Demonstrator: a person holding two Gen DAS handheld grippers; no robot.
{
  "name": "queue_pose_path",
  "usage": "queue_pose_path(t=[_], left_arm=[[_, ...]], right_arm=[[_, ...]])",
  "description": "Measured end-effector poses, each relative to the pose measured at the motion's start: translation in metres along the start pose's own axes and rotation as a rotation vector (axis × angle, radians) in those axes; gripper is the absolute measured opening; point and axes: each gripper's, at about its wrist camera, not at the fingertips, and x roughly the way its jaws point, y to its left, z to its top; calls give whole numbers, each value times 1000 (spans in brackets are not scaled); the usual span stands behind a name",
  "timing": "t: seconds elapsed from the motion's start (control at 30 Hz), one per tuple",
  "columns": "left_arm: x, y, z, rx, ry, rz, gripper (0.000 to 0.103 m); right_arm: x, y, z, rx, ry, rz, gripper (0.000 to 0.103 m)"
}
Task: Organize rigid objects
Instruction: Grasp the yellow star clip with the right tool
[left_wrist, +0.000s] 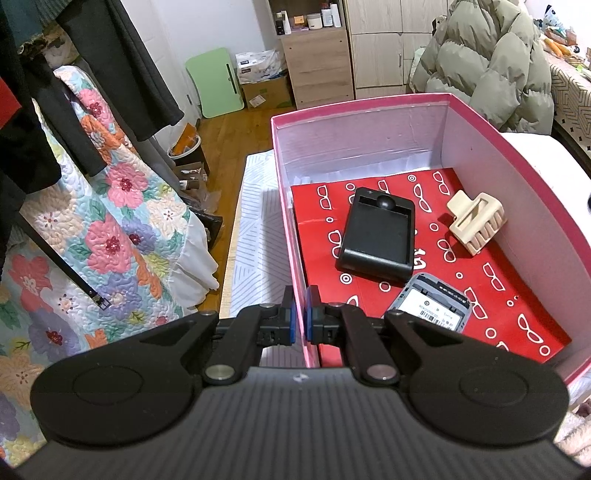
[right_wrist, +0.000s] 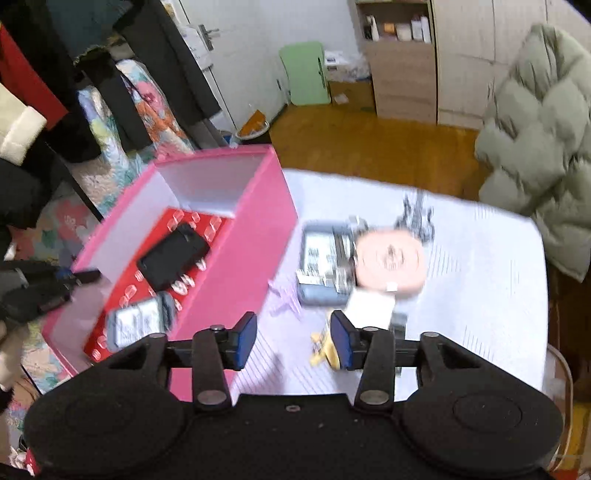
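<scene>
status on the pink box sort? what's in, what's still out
Done: the black tray, beige hair claw and a grey phone lie in the pink box. In hand: the left hand-held gripper clamps the box wall; the right hand-held gripper is open, holding nothing, above the table. Left: a grey device, pink disc and blurred small items.
</scene>
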Motion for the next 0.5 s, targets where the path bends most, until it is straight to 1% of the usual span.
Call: queue_pose_path(t=[0.13, 0.27, 0.37, 0.43, 0.47, 0.5], left_arm=[[0, 0, 0, 2, 1, 3, 4], [0, 1, -1, 3, 1, 3, 4], [0, 1, -1, 3, 0, 4, 4], [0, 1, 0, 2, 0, 3, 4], [0, 1, -1, 2, 0, 3, 4], [0, 1, -1, 3, 1, 5, 4]], right_arm=[[24, -3, -21, -15, 16, -56, 53], [46, -3, -28, -30, -20, -172, 53], [60, -6, -27, -8, -19, -185, 53], [69, -6, -29, -22, -5, -185, 52], [70, -4, -30, -46, -20, -193, 37], [69, -1, -31, -79, -17, -184, 27]])
